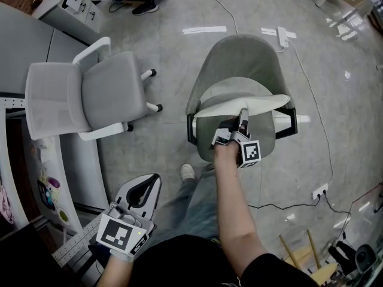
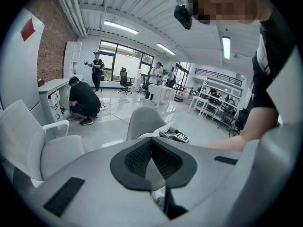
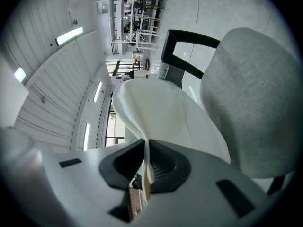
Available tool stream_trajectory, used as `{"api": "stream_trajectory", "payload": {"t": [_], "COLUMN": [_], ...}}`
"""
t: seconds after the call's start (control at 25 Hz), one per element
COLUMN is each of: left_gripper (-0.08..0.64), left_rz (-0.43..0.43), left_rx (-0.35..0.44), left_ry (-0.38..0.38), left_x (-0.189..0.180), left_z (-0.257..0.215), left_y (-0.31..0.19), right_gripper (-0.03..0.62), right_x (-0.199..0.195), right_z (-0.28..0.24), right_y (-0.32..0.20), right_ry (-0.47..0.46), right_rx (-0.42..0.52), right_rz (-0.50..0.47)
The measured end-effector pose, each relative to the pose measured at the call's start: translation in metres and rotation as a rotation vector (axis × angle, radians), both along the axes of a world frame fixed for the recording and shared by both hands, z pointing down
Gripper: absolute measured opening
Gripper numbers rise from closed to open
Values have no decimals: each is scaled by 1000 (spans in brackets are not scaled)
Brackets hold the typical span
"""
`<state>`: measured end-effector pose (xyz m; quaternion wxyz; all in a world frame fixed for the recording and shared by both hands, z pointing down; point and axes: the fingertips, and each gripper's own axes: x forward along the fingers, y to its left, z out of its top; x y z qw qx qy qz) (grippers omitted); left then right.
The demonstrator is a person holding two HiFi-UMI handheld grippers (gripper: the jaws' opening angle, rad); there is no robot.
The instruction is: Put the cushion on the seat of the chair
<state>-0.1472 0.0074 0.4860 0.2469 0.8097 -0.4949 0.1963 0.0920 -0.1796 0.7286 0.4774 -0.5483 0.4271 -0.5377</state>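
Left gripper [image 1: 149,183] (empty) is closed; right gripper [image 1: 242,115] clamps one cushion [image 1: 266,103] over shell chair [image 1: 239,58], beside office chair [image 1: 108,91].

Right gripper [image 1: 243,115] clamped, left gripper [image 1: 149,182] closed

Open-plan office or lab hall: glossy grey floor [image 1: 173,58], brick wall [image 2: 52,46], ceiling strip lights [image 2: 120,27], tall windows [image 2: 124,63]. Furnishings: white swivel chair [image 1: 84,97], grey upholstered chair [image 1: 239,70], white drawer unit [image 2: 54,100], metal shelving racks [image 2: 213,100]. Power strip [image 1: 282,36] with trailing cable on the floor.
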Motion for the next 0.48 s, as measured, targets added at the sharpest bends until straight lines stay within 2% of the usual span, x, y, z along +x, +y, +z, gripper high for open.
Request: {"api": "stream_trajectory", "payload": {"t": [0.48], "left_gripper": [12], "left_rz": [75], "left_rx": [6], "left_ry": [-5], "left_x": [21], "left_z": [11], "left_y": [10], "right_gripper": [48], "right_x": [30], "right_z": [27], "right_y": [67], "right_ry": [55], "right_rx": [-111], "right_rz": [-1]}}
